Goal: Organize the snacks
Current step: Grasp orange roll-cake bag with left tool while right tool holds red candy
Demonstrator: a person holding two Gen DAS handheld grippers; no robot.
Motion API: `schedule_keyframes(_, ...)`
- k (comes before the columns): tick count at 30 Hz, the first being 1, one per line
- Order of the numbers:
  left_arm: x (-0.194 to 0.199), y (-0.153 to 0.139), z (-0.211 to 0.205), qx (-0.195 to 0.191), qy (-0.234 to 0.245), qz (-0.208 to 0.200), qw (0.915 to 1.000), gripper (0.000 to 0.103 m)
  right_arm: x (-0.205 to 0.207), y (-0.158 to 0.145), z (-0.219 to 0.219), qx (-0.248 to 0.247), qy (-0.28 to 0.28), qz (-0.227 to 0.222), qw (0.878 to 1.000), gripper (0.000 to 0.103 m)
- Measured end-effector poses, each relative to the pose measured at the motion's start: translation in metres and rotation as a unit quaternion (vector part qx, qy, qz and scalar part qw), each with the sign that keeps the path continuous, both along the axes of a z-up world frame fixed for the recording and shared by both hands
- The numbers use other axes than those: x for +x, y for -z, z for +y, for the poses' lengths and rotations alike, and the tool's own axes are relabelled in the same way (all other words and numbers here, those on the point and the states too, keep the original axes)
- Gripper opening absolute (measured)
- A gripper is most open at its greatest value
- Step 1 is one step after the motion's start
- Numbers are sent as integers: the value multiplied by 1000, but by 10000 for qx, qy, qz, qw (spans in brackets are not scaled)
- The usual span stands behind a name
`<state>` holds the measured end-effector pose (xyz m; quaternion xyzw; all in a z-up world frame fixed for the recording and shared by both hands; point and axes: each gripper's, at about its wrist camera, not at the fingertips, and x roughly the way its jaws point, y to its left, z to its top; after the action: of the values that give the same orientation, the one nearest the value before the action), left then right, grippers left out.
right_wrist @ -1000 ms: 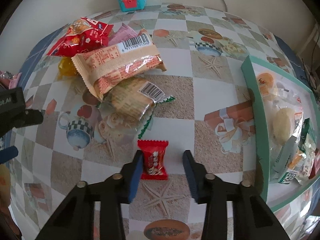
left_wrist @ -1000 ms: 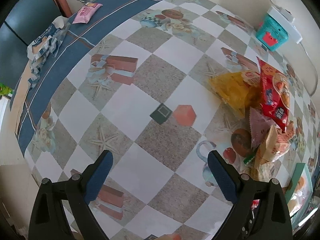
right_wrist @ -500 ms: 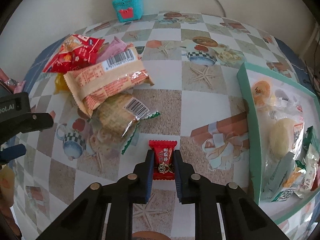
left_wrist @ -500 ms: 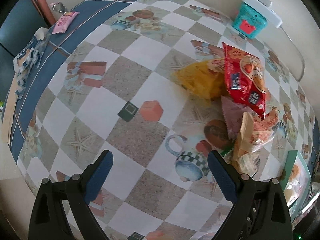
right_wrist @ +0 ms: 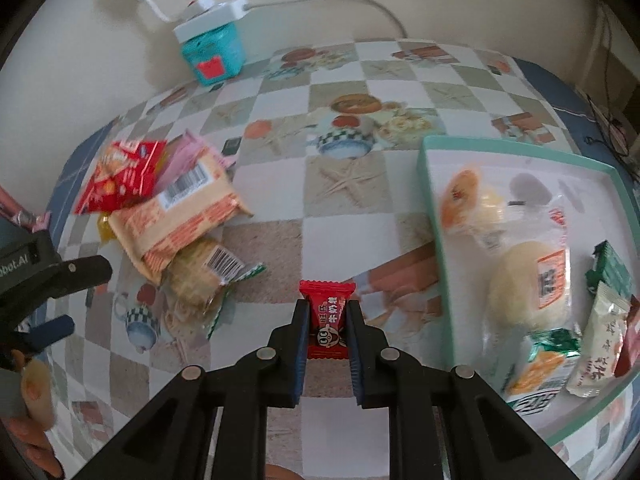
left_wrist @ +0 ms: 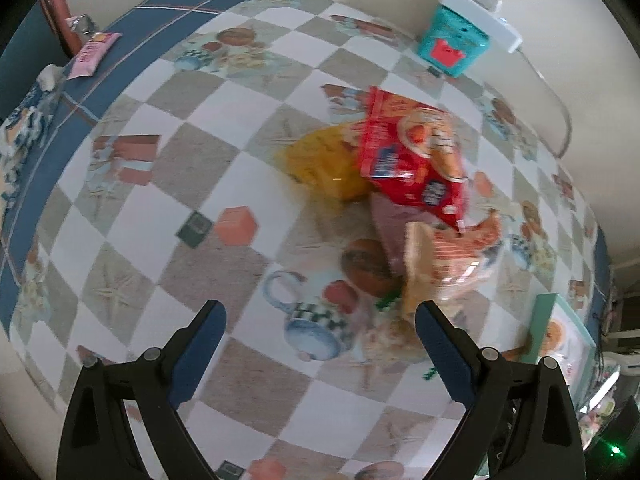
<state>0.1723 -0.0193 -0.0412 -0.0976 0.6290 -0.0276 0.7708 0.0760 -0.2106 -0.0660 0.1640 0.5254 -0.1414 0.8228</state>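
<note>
While the small red candy (right_wrist: 327,322) is clamped between the 2 blue pads of the right gripper (right_wrist: 327,334), it is seen at the lower middle of the right wrist frame, above the checkered tablecloth (right_wrist: 344,184). To the right of it, the teal-rimmed tray (right_wrist: 434,216) is seen filled with wrapped snacks, among them a pale round cake in clear wrap (right_wrist: 524,284) and a green-and-white packet (right_wrist: 554,346). At the left of that frame a pile is formed by a red packet (right_wrist: 120,176), a pink packet (right_wrist: 186,158), an orange biscuit pack with a barcode (right_wrist: 180,216) and a clear-wrapped cracker pack (right_wrist: 204,276). A teal box (right_wrist: 214,54) with a white power strip (right_wrist: 210,12) on top is seen at the upper left, against the wall. In the left wrist frame, the left gripper (left_wrist: 320,354) is held with its fingers wide apart and nothing between them, above a printed teacup. The same pile is seen there blurred at the middle right, with a yellow bag (left_wrist: 324,162) partly under the red packet (left_wrist: 412,158). A pink wrapper (left_wrist: 92,54) is seen at the upper left, well apart from the pile.
</note>
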Motion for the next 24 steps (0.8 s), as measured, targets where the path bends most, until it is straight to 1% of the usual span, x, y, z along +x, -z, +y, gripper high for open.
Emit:
schedule_keyframes(3, 1, -3, -17, -92, 111, -91, 9999, 96, -4, -8, -6, -63, 88, -84, 9999, 19)
schedule_keyframes(5, 1, -6, -27, -183, 211, -202, 9994, 96, -2, -10, -8, -71, 130, -121, 9998, 19)
schedule_keyframes(8, 1, -11, -49, -305, 436, -408, 9977, 96, -8, -17, -11, -61, 183, -177, 9997, 19)
schedule_keyframes(10, 4, -6, -56, -354, 553, -484, 9967, 96, -10, -19, -15, -40, 213, -209, 9995, 19)
schedule_keyframes(12, 7, 5, -55, -402, 619, -495, 9960, 96, -9, -19, -17, -25, 227, -230, 9995, 19)
schedule_keyframes(14, 9, 11, -61, -431, 611, -523, 9958, 96, -10, -20, -19, -17, 238, -256, 9994, 19)
schedule_keyframes(17, 10, 12, -60, -419, 563, -658, 9954, 95, -10, -20, -23, 14, 252, -287, 9993, 19)
schedule_keyframes(20, 13, 13, -63, -426, 476, -788, 9948, 84, -12, -20, -26, 65, 289, -295, 9991, 19)
schedule_keyframes(22, 13, 12, -62, -336, 380, -816, 9954, 67, -12, -19, -29, 94, 311, -294, 9990, 19)
schedule_keyframes(23, 12, 12, -60, -314, 343, -830, 9955, 62, -13, -19, -30, 101, 319, -296, 9990, 19)
schedule_keyframes(24, 12, 12, -59, -296, 316, -844, 9955, 51, -13, -19, -30, 105, 327, -299, 9990, 19)
